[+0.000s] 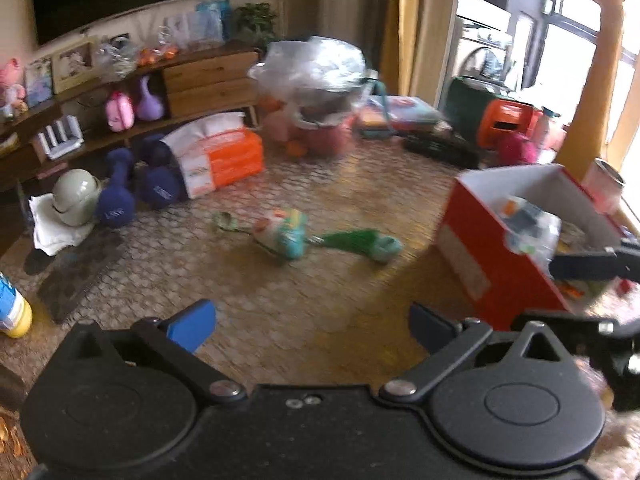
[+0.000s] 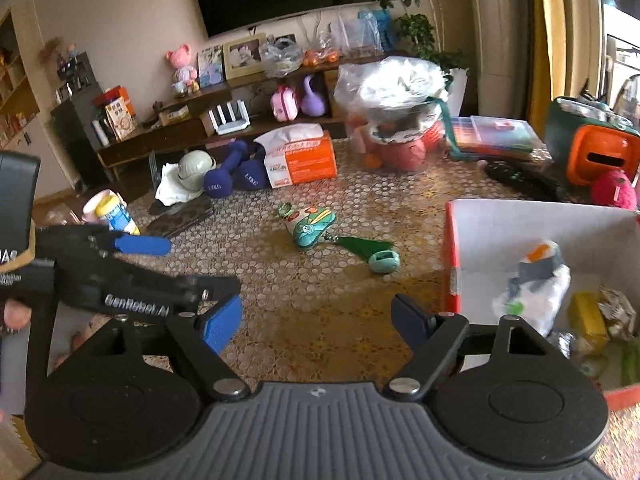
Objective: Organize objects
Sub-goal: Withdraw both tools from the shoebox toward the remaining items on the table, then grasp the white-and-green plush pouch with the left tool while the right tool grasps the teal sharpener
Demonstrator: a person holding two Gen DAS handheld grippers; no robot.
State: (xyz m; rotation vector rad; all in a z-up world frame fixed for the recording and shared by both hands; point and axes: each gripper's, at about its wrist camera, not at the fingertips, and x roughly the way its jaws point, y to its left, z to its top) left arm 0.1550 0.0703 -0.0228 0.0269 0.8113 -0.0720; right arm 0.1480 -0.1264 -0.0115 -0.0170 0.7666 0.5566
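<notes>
Both grippers hung empty over the worktop (image 2: 320,300), jaws spread with nothing between them: the left gripper (image 1: 312,328) wide, the right gripper (image 2: 316,322) a little less so. That suggested each was free to reach for the next loose thing. The red box (image 2: 454,248) stood at the right, already holding a wrapped bundle (image 2: 536,280) and small packets, so it likely served as the collecting bin. Still out on the worktop lay a printed pouch (image 2: 310,226) with a green tassel (image 2: 362,246) and a small teal case (image 2: 384,261), well apart from the box. The left gripper's frame read "GenRobot.AI"; the dumbbells (image 2: 232,180) were marked "1.5KG", though that was hard to read.
</notes>
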